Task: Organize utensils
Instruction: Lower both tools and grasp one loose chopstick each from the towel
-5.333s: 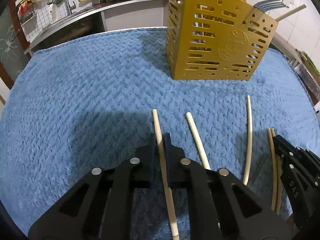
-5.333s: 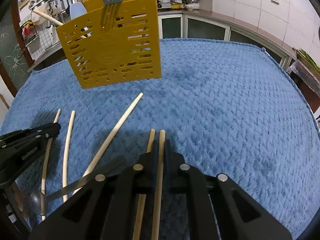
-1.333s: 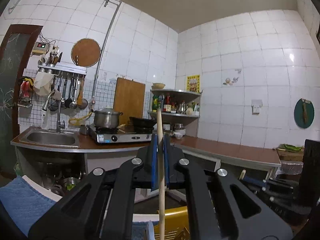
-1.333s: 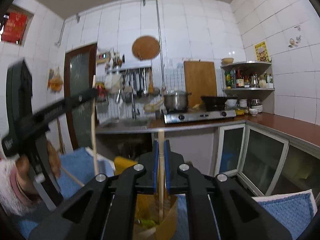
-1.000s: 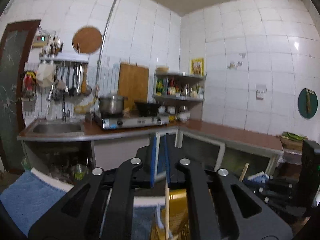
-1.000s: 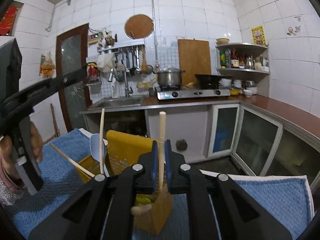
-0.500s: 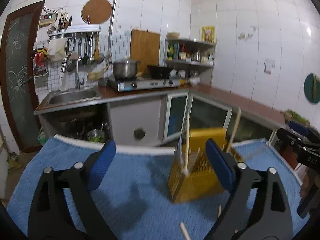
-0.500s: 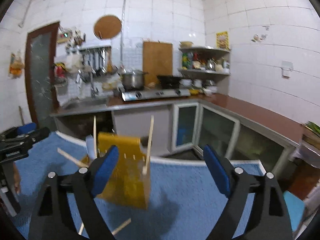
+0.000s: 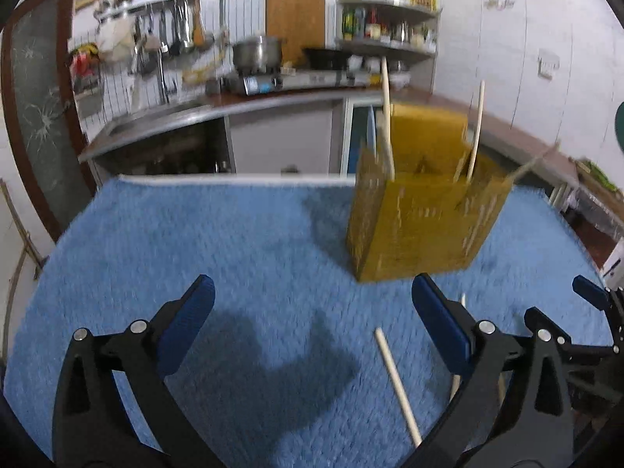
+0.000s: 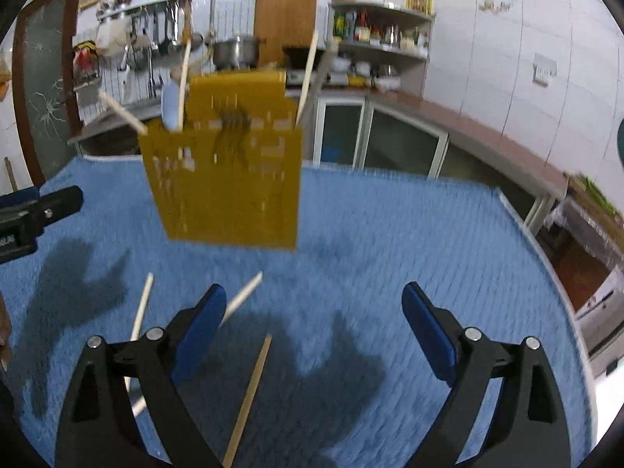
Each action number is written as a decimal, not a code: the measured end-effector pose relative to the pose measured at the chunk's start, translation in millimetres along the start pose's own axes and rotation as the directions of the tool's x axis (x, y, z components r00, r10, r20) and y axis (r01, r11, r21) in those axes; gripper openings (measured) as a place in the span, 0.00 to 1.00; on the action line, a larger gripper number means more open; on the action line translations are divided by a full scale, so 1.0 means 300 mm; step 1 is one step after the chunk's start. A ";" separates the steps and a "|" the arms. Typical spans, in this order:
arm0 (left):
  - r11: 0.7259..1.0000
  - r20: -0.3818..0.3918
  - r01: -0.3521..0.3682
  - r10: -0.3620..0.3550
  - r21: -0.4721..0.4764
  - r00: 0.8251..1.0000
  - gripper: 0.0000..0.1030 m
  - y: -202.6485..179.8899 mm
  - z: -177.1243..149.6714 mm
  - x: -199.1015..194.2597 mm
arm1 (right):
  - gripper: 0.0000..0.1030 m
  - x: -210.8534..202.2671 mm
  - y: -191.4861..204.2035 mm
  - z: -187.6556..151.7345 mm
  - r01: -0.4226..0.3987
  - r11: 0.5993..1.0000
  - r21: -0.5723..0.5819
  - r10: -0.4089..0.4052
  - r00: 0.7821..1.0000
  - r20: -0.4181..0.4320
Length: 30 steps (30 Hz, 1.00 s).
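Hovering wide open and empty, the left gripper (image 9: 312, 323) and right gripper (image 10: 314, 325) are hanging above the blue cloth (image 9: 163, 241). Loose chopsticks (image 10: 249, 394) are lying on it near the yellow holder (image 10: 230, 179), where others are standing upright.

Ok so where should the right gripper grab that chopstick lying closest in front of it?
Grip the chopstick near mid-length, coming straight down with the open right gripper jaws either side. It lies flat on the blue towel, running roughly away from the camera.
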<state>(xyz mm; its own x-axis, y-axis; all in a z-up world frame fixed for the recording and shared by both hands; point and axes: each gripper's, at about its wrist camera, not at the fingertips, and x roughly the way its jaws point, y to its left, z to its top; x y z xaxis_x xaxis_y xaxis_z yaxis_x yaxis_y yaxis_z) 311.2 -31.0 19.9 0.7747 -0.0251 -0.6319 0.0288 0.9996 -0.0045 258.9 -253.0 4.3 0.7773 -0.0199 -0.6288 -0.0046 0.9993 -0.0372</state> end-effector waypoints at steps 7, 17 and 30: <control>0.997 -0.097 -0.023 0.030 0.078 0.995 0.95 -0.041 -0.056 0.072 | 0.87 0.033 0.024 -0.081 0.027 0.999 0.032 -0.024 0.996 -0.084; 0.998 -0.216 -0.015 0.029 0.069 0.976 0.95 -0.057 -0.101 0.150 | 0.86 0.073 0.022 -0.130 -0.009 0.996 0.092 0.020 0.992 -0.125; 0.999 -0.342 -0.003 0.018 0.044 0.939 0.56 -0.152 -0.134 0.196 | 0.26 0.141 0.036 -0.103 -0.043 0.992 0.118 0.066 0.979 -0.194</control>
<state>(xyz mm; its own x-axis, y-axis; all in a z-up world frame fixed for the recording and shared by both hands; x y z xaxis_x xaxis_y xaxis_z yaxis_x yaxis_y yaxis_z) 329.9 -77.4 -48.3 0.5119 -0.0004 -0.8591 0.0540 0.9980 0.0318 272.3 -244.1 -46.6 0.6388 0.0402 -0.7683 0.0359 0.9960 0.0819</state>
